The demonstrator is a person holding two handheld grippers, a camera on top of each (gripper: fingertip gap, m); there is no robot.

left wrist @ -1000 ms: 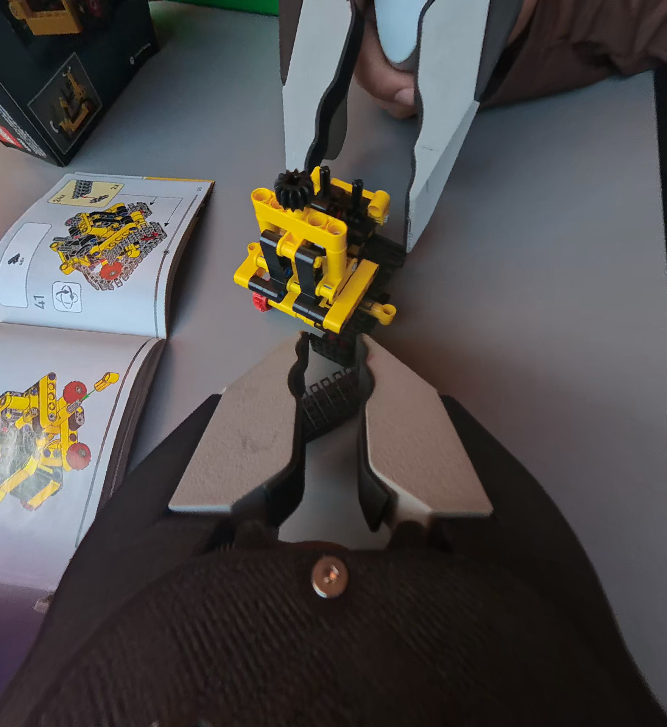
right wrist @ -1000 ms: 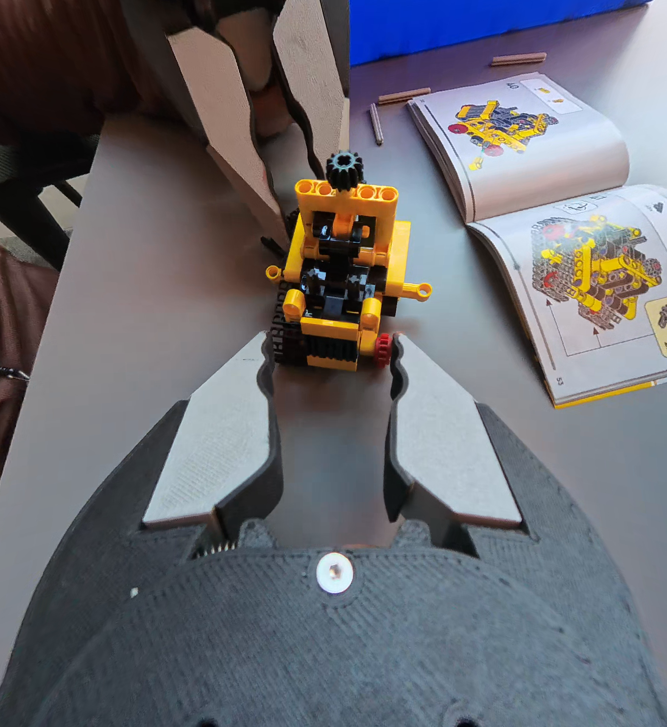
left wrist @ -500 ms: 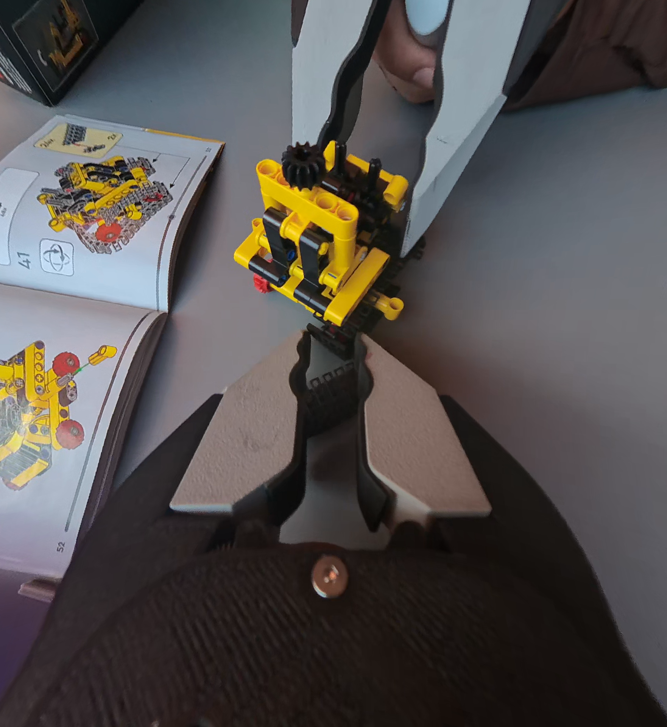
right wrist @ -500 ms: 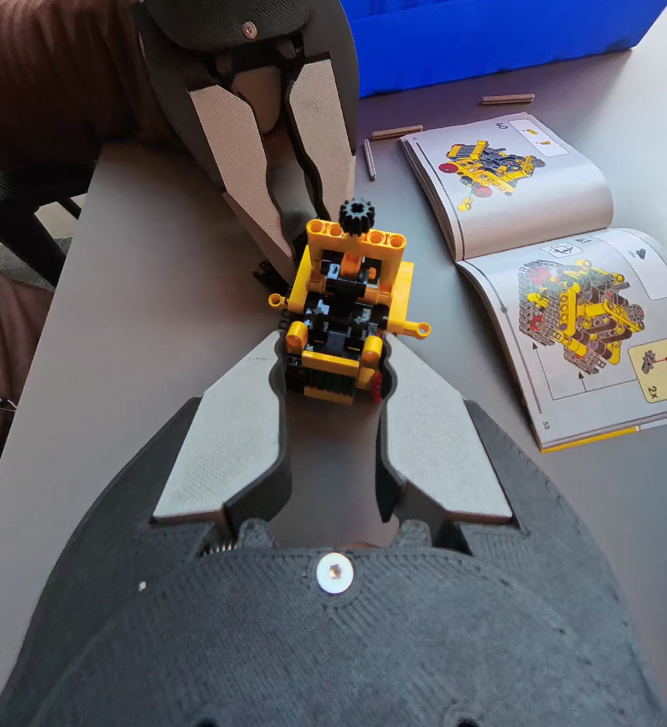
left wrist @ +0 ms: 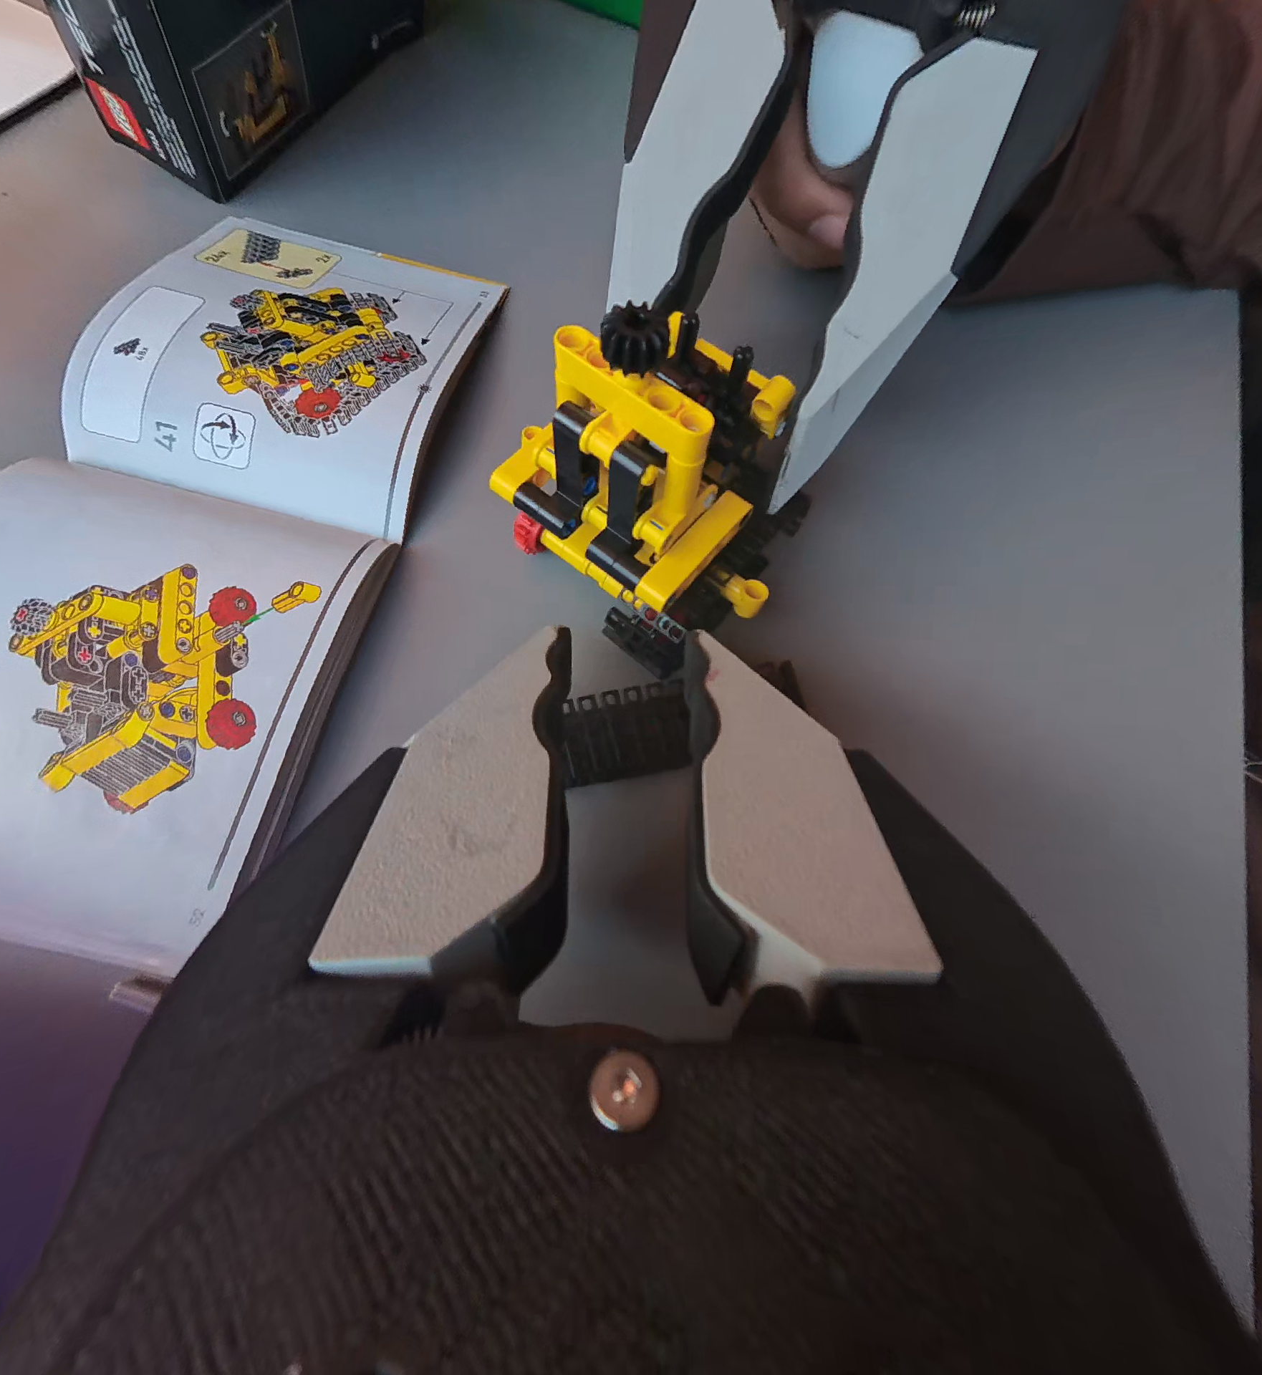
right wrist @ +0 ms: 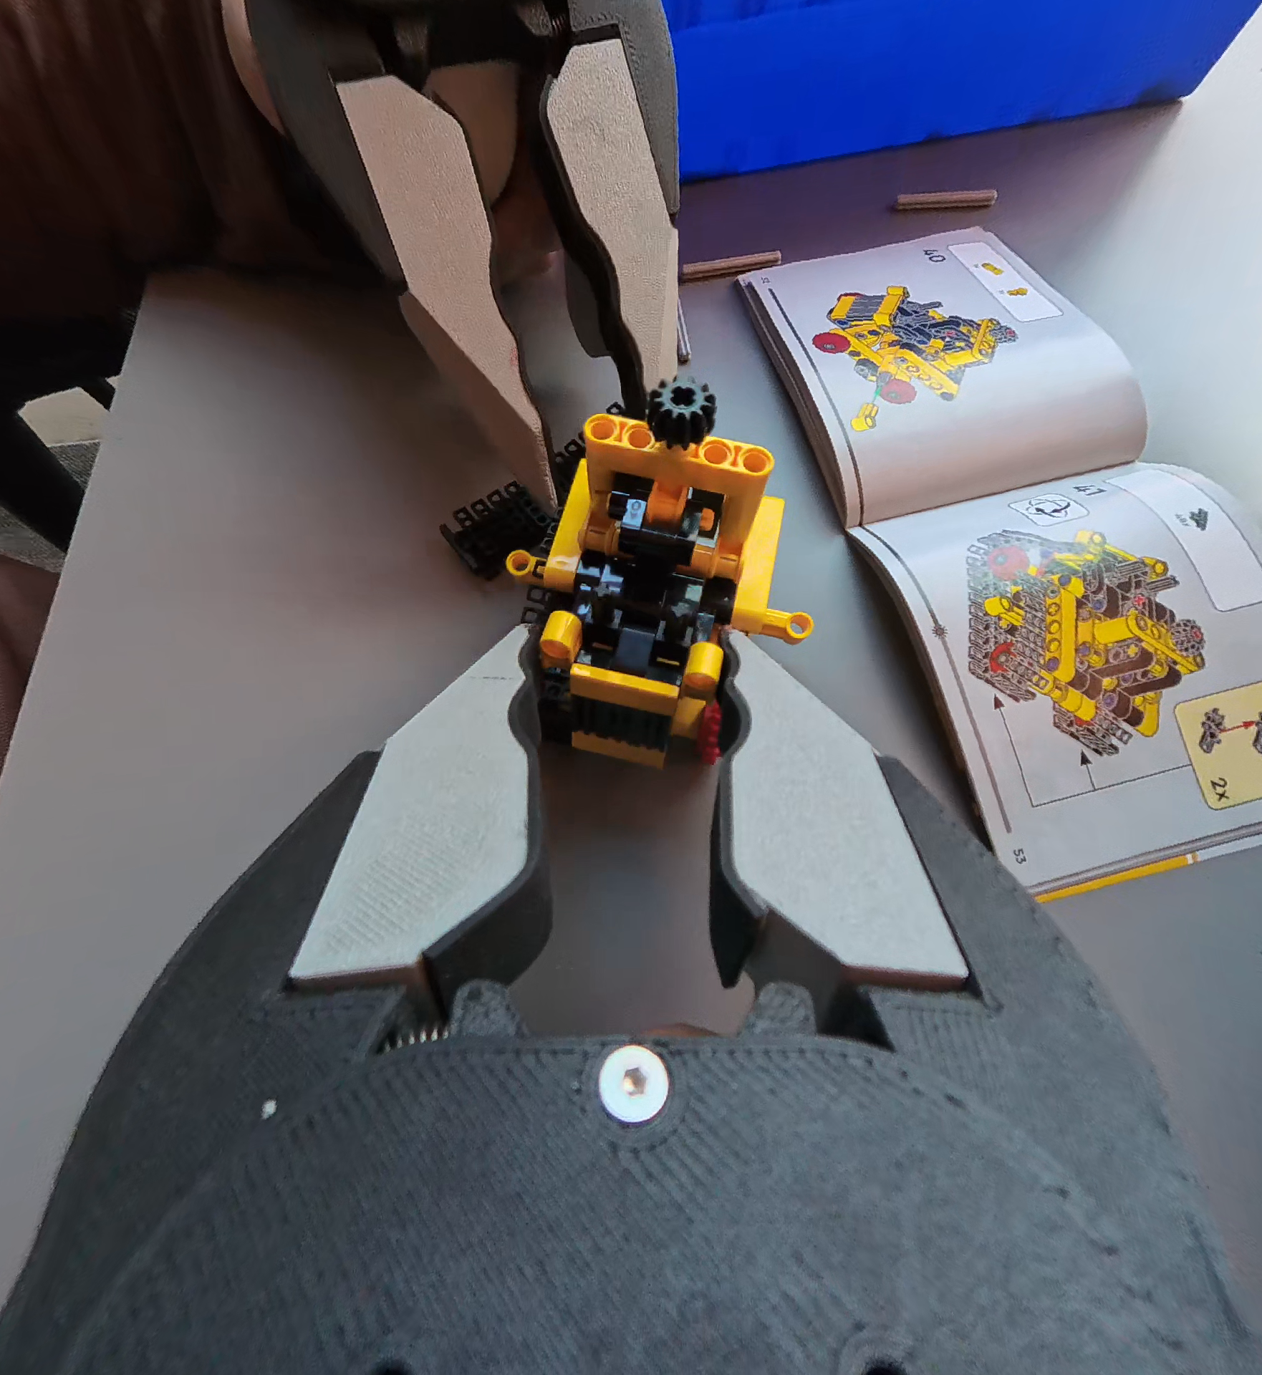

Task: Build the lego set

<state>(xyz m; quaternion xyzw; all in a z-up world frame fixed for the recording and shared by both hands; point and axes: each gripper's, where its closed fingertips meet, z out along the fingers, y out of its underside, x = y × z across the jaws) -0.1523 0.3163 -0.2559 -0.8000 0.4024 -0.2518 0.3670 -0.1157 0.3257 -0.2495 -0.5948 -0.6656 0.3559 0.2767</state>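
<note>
A yellow and black lego vehicle (left wrist: 635, 476) with a black gear on top stands on the grey table (left wrist: 985, 670). My left gripper (left wrist: 624, 647) is shut on a black track strip (left wrist: 624, 733) that leads to the vehicle's base. In the right wrist view the strip (right wrist: 494, 524) lies beside the vehicle (right wrist: 643, 595), under the left gripper's fingers (right wrist: 457, 260). My right gripper (right wrist: 632, 670) is shut on the vehicle's near end, one finger on each side. Its fingers (left wrist: 881, 297) show from above in the left wrist view.
An open instruction booklet (left wrist: 241, 417) lies left of the vehicle; it also shows in the right wrist view (right wrist: 1059, 595). A black box (left wrist: 226, 89) stands behind it. A blue bin (right wrist: 911, 74) and thin wooden sticks (right wrist: 944, 199) lie beyond. The table edge (left wrist: 1242, 670) is near. One gripper's finger ends stand about 5 centimeters off the other's.
My right gripper has moved forward and closed from wide open onto the vehicle's end. My left gripper still holds the track strip in about the same place.
</note>
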